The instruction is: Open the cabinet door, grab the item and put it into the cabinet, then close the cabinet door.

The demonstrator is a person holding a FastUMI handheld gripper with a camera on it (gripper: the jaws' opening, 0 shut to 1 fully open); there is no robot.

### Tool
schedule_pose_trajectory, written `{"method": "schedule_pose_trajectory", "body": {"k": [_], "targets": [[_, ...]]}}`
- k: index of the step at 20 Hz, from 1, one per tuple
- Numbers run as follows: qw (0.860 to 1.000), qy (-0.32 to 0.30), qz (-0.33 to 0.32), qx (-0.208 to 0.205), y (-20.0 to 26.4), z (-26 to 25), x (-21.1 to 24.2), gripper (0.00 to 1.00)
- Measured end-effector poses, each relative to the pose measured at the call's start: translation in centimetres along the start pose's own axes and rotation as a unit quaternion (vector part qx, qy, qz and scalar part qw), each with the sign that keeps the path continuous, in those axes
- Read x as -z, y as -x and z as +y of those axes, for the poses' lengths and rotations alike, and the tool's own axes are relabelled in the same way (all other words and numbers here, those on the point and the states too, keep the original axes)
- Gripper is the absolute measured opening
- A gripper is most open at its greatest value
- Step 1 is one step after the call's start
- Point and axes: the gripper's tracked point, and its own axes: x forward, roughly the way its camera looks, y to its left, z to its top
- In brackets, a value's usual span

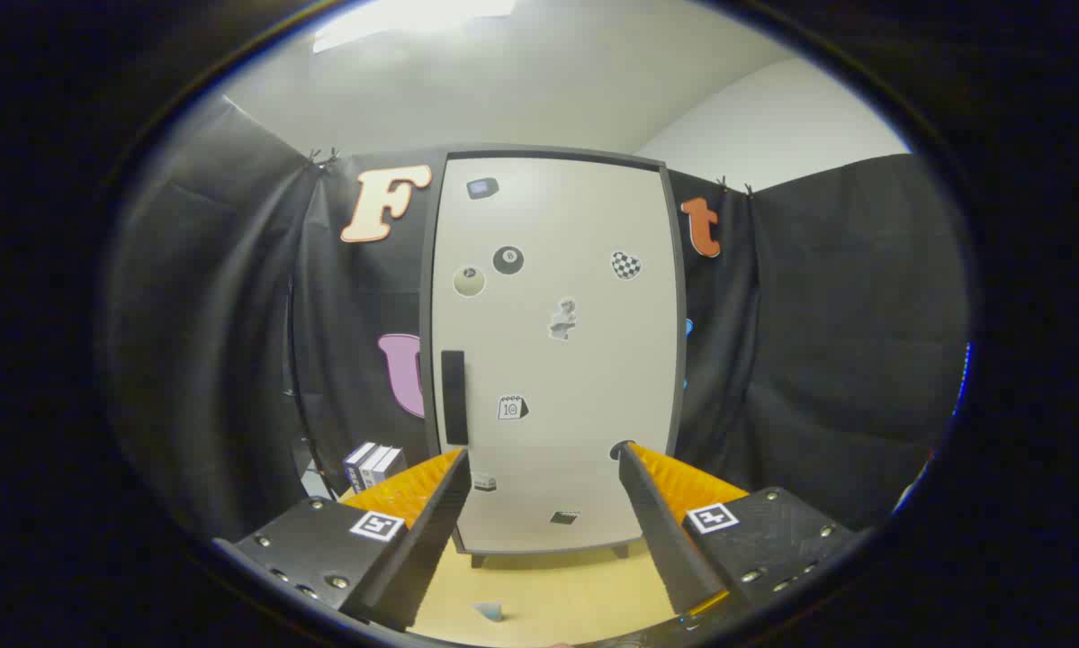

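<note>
The gripper (pixel 543 463) has its fingers spread wide, with nothing between them. On the wooden tabletop (pixel 557 585), between the finger bases at 6 o'clock, lies a small pale blue item (pixel 490 611), untouched. Beyond the fingertips at 12 o'clock stands the cabinet (pixel 552 351), its door shut, sticker-dotted, with a dark vertical handle (pixel 454 397) near its left edge. At 10 o'clock, beside the cabinet's foot, small boxes (pixel 373 464) stand upright.

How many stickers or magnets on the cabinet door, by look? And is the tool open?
Round balls: 2
Checkered heart: 1
Calendar: 1
Other small ones, too blurred to name: 5
Total: 9
The cabinet door is closed. The tool is open, holding nothing.
</note>
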Motion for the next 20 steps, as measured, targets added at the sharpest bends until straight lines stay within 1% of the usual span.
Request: {"method": "schedule_pose_trajectory", "body": {"k": [10, 16, 20], "targets": [[1.000, 0.004, 0.014, -0.009, -0.4, 1.0, 0.7, 0.98], [1.000, 0.008, 0.017, -0.006, -0.4, 0.8, 0.9, 0.99], [1.000, 0.010, 0.020, -0.009, -1.6, 1.2, 1.2, 0.98]]}}
